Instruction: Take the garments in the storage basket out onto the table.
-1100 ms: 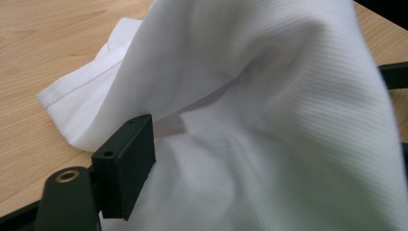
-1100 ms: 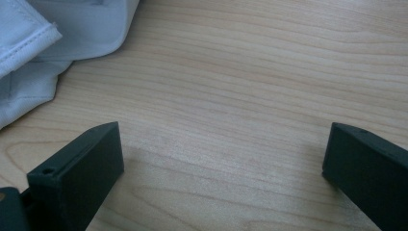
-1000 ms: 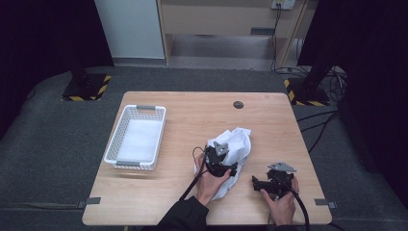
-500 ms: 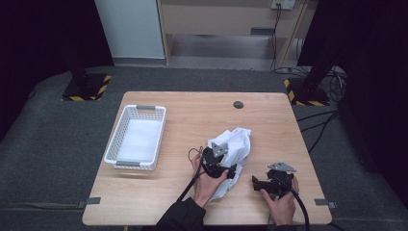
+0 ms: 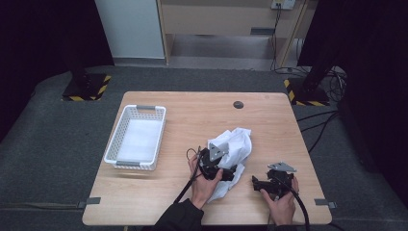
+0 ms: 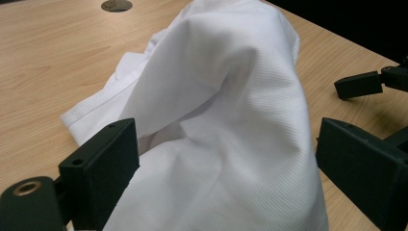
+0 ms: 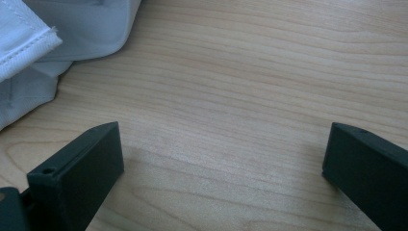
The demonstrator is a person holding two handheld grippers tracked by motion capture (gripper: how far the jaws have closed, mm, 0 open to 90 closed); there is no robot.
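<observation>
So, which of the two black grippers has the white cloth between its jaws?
The left gripper: the crumpled white cloth lies between its open jaws. The right gripper has bare wooden table between its jaws.

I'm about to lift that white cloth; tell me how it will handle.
The white cloth lies crumpled in soft folds, so it will likely droop from one pinch point. It looks thin and probably light. A push across the table would likely bunch it.

Black sleeve (image 5: 180,216); 2 black grippers w/ cables, grey plates.
</observation>
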